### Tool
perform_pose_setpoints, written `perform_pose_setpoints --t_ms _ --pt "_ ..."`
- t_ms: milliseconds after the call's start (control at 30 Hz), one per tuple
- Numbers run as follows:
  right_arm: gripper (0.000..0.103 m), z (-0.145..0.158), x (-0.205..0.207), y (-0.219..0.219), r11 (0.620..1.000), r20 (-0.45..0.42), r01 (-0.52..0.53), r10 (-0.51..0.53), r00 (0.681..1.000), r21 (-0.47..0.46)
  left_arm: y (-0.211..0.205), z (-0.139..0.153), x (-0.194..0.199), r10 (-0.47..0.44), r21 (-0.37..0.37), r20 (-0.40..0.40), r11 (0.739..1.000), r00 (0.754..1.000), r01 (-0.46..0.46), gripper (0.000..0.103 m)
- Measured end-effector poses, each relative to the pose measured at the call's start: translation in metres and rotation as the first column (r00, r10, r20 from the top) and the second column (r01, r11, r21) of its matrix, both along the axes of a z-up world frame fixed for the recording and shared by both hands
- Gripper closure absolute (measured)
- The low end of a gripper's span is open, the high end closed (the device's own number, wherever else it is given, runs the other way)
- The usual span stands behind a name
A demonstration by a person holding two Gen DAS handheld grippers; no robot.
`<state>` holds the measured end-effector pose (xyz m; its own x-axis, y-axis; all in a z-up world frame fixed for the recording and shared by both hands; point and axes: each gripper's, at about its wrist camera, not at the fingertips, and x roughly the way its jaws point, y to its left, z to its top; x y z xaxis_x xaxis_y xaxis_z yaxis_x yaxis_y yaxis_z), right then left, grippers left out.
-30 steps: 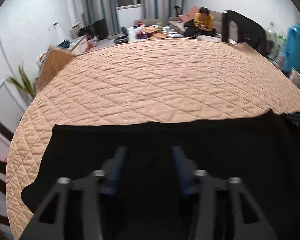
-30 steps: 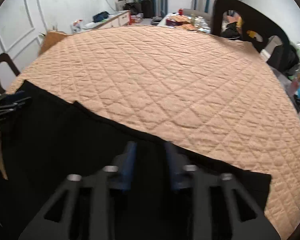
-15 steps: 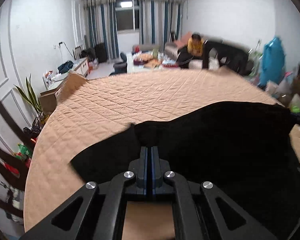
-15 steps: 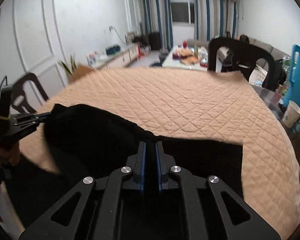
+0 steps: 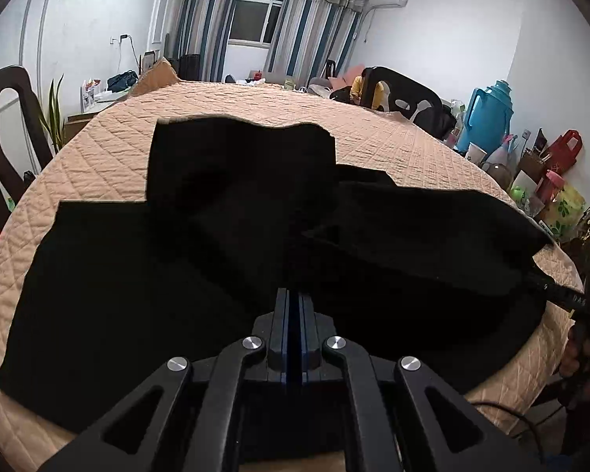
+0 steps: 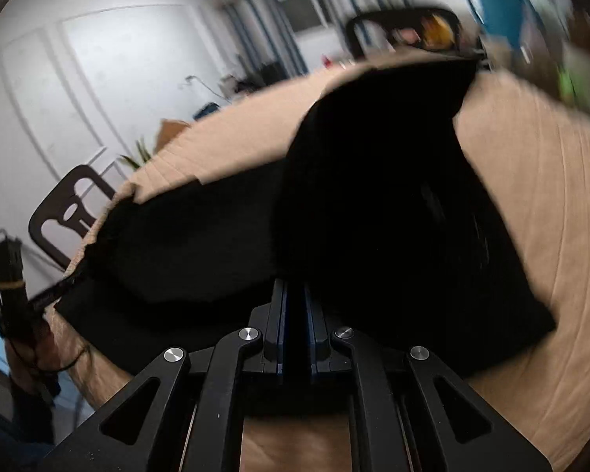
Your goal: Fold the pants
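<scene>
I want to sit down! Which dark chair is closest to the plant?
The dark brown plastic chair at the table's left edge, beside the green leafy plant; the other black chair stands far across.

I can read no text, label, brand, number or sign in either of my views. In my left wrist view, the red bag (image 5: 565, 149) far right among the clutter bears a pale mark, but it is too small for me to make out. The teal thermos jug (image 5: 485, 115) beside it shows no lettering I can tell. The tip of my right gripper (image 5: 558, 295), seen at the right edge, carries tiny pale marks that I cannot read. My right wrist view is blurred, so nothing in it can be read.
</scene>
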<state>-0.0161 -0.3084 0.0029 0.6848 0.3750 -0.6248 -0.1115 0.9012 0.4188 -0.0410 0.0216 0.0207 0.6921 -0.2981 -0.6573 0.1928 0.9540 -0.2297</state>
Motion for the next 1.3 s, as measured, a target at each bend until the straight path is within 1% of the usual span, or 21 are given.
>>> perform_pose_setpoints --t_ms 33,100,167,200,233,300,400,500,600,667,700,733,767,800,900,1000,1033,1067,1100,1200,1300 --pt "0.095 0.000 0.001 -0.005 1.000 -0.010 0.015 -0.014 1.000 0.024 0.002 0.005 -0.002 0.007 0.000 0.007 1.000 1.000 -0.007 0.095" --pt "0.087 0.005 0.000 -0.008 0.999 -0.001 0.031 -0.031 1.000 0.022 0.001 0.017 -0.004 0.009 -0.004 0.033 1.000 0.999 -0.009 0.093" --pt "0.066 0.010 -0.004 -0.009 0.999 0.018 0.041 -0.041 0.999 0.022 -0.001 0.029 -0.003 0.021 0.007 0.068 1.000 0.997 -0.021 0.079" --pt "0.060 0.011 -0.006 -0.012 0.998 0.023 0.047 -0.048 0.999 0.034 -0.004 0.033 0.000 0.027 0.012 0.082 1.000 0.996 -0.028 0.064" --pt "0.054 0.010 -0.008 -0.016 0.997 0.025 0.057 -0.059 0.998 0.049 -0.006 0.036 0.003 0.029 0.016 0.090 0.999 0.996 -0.031 0.053" --pt "0.053 0.008 -0.010 -0.020 0.994 0.017 0.079 -0.081 0.997 0.072 -0.012 0.039 0.010 0.026 0.033 0.092 0.999 0.995 -0.029 0.047" --pt "0.053 0.002 -0.019 -0.029 0.991 0.007 0.093 -0.094 0.996 0.093 -0.036 0.036 0.027 -0.026 0.129 0.099 0.992 0.995 0.013 0.042" --pt "0.053 0.004 -0.020 -0.036 0.986 0.016 0.104 -0.107 0.994 0.129 -0.061 0.020 0.051 -0.049 0.248 0.066 0.968 0.997 0.032 0.042" --pt "0.053 0.007 -0.023 -0.042 0.979 0.037 0.135 -0.142 0.989 0.150 -0.070 0.003 0.073 -0.014 0.340 0.003 0.940 1.000 0.013 0.042" --pt "0.053 0.007 -0.021 -0.048 0.969 0.043 0.165 -0.175 0.984 0.183 -0.069 0.000 0.079 0.001 0.341 -0.027 0.940 1.000 0.008 0.044" --pt "0.053 0.007 -0.020 -0.051 0.964 0.041 0.179 -0.191 0.981 0.196 -0.067 0.002 0.078 0.008 0.339 -0.011 0.941 1.000 -0.004 0.055" --pt "0.053 0.006 -0.018 -0.055 0.956 0.036 0.201 -0.214 0.976 0.212 -0.067 0.003 0.075 0.010 0.343 0.003 0.939 1.000 -0.010 0.074" --pt "0.053 0.006 -0.016 -0.057 0.949 0.038 0.219 -0.233 0.972 0.226 -0.065 0.004 0.073 0.007 0.338 0.012 0.941 1.000 -0.011 0.082" --pt "0.053 0.006 -0.017 -0.058 0.945 0.043 0.230 -0.246 0.968 0.232 -0.061 0.006 0.071 0.016 0.327 0.022 0.945 1.000 -0.022 0.095" --pt "0.053 0.009 -0.016 -0.060 0.933 0.062 0.258 -0.281 0.958 0.250 -0.038 0.015 0.061 0.068 0.240 0.067 0.967 0.995 -0.082 0.096" --pt "0.054 0.011 -0.016 -0.066 0.926 0.072 0.271 -0.299 0.951 0.263 -0.002 0.028 0.038 0.164 0.108 0.132 0.978 0.978 -0.178 0.097" --pt "0.060 0.011 -0.017 -0.067 0.926 0.077 0.276 -0.304 0.950 0.257 0.012 0.031 0.027 0.201 0.050 0.150 0.976 0.968 -0.210 0.097" --pt "0.071 0.013 -0.017 -0.067 0.927 0.082 0.280 -0.308 0.948 0.249 0.026 0.034 0.015 0.238 -0.005 0.169 0.971 0.956 -0.241 0.097" --pt "0.074 0.013 -0.018 -0.068 0.927 0.082 0.282 -0.310 0.947 0.249 0.040 0.035 0.003 0.274 -0.057 0.181 0.962 0.944 -0.268 0.097" --pt "0.074 0.011 -0.020 -0.071 0.924 0.070 0.290 -0.316 0.946 0.251 0.073 0.025 -0.029 0.341 -0.173 0.162 0.934 0.926 -0.313 0.094" --pt "0.074 0.007 -0.020 -0.073 0.922 0.053 0.294 -0.316 0.947 0.253 0.089 0.011 -0.040 0.372 -0.206 0.134 0.917 0.919 -0.341 0.091"
